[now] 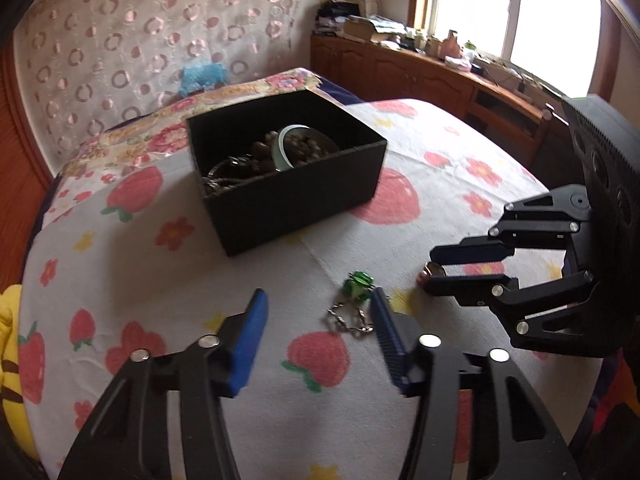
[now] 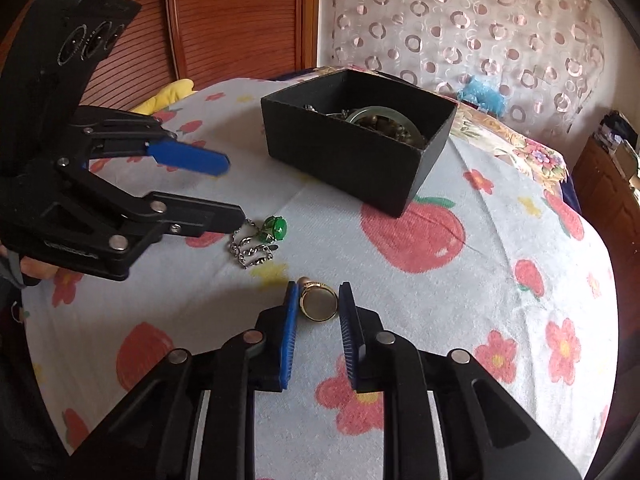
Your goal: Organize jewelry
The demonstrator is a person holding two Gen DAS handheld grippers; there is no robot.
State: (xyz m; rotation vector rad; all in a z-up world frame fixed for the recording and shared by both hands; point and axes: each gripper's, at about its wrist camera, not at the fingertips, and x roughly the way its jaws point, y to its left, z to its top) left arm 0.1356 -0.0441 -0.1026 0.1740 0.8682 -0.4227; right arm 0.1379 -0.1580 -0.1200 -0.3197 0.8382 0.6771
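Gold ring (image 2: 318, 305) with flat pale oval face lies on the strawberry-print sheet (image 2: 460, 320), between the blue pads of the right gripper (image 2: 319, 300); left pad looks touching its rim, right pad just beside with a sliver of gap, so jaws narrow around it but not clamped. In the left wrist view only a bit of the ring (image 1: 434, 269) peeks out at the right gripper (image 1: 434, 270) tips.

Green pendant (image 2: 275, 229) on a silver chain (image 2: 250, 250), chain bunched in loops, lies just left of the ring, apart from it. Left gripper (image 2: 236, 186) over it, lower finger tip at the chain; from its own camera the left gripper (image 1: 318, 306) jaws stand spread, pendant (image 1: 359, 284) and chain (image 1: 352, 320) near the right pad, not pinched, nothing held.

Black open box (image 1: 296, 188) sits behind both pieces, well apart, bare sheet between. Holds brown beads (image 1: 298, 146), pale green bangle (image 1: 285, 148), metal chains (image 1: 228, 170); box walls upright.

Free sheet right of and in front of ring. Bed edge falls off at right toward wooden cabinet (image 1: 420, 72); yellow plush (image 1: 8, 344) at left edge
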